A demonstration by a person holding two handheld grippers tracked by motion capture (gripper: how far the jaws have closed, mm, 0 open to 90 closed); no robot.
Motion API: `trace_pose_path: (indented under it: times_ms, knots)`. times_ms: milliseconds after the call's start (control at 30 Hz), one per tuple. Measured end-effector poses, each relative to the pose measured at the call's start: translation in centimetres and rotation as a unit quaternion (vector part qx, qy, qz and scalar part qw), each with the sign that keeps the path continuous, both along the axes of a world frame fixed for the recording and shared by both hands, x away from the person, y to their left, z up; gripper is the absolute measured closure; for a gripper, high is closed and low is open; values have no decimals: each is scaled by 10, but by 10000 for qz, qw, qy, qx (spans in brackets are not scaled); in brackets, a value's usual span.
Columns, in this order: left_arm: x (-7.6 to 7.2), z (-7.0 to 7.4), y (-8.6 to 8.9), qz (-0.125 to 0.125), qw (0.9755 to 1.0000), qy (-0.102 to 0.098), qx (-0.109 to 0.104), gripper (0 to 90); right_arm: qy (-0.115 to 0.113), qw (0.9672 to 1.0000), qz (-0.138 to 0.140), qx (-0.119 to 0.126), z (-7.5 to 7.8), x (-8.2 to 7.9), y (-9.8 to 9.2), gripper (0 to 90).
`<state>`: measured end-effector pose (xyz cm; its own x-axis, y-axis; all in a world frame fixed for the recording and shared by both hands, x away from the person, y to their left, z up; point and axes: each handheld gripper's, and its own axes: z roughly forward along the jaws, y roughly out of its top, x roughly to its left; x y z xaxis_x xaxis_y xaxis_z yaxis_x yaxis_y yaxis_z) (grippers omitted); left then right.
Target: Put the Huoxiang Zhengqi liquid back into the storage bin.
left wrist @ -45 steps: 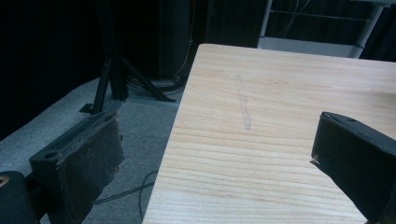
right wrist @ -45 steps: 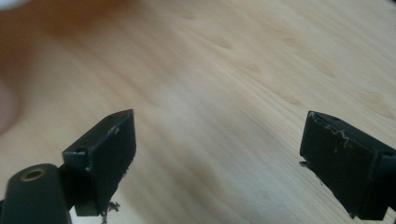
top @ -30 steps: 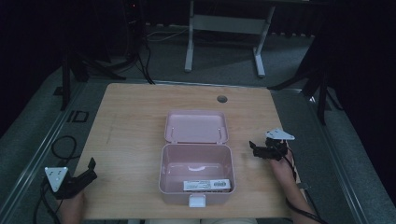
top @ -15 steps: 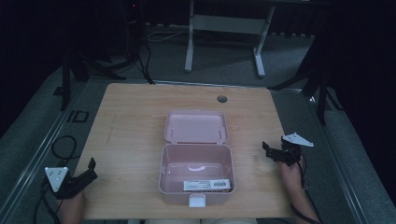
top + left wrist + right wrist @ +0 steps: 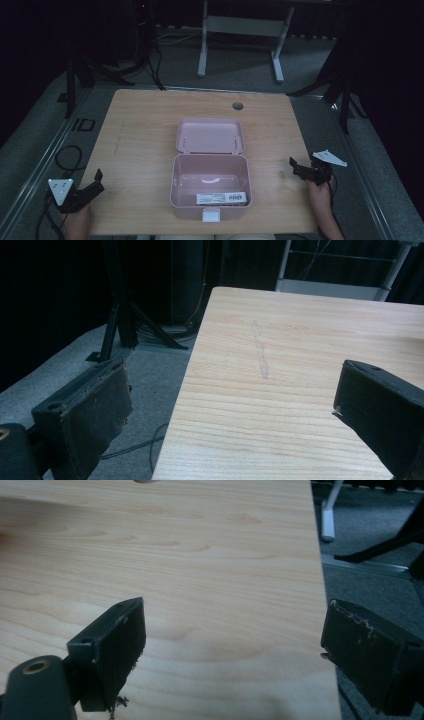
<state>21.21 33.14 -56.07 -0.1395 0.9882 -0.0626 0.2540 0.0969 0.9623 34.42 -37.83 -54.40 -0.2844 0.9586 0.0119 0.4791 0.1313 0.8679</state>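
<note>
L claw & R claw both gaping, empty.

A white label with a barcode lies inside the pink box; its print is illegible.

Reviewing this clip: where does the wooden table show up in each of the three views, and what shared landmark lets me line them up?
High view: the table spans the middle, with the open pink box on it.
Left gripper view: its left edge and far-left corner, between the open left gripper jaws.
Right gripper view: its right edge, between the open right gripper jaws.
Shared landmark: the light wood grain and table edges against grey floor.
</note>
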Motion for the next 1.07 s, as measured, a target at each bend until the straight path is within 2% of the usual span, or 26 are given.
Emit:
trace_pose_path:
  times_ms: [333,433,633,1067]
  knots:
    - [0,0,0,-18,10000,4,11,21,-111,9996,-212,169,-4,-16,-11,106]
    - [0,0,0,-13,10000,-3,10,21,-213,9994,-169,198,-3,-18,-11,106]
    - [0,0,0,-13,10000,-6,12,21,-276,9994,-112,174,-2,-18,-10,106]
    - [0,0,-1,-30,10000,2,46,21,-137,9998,-110,104,-4,-15,-12,125]
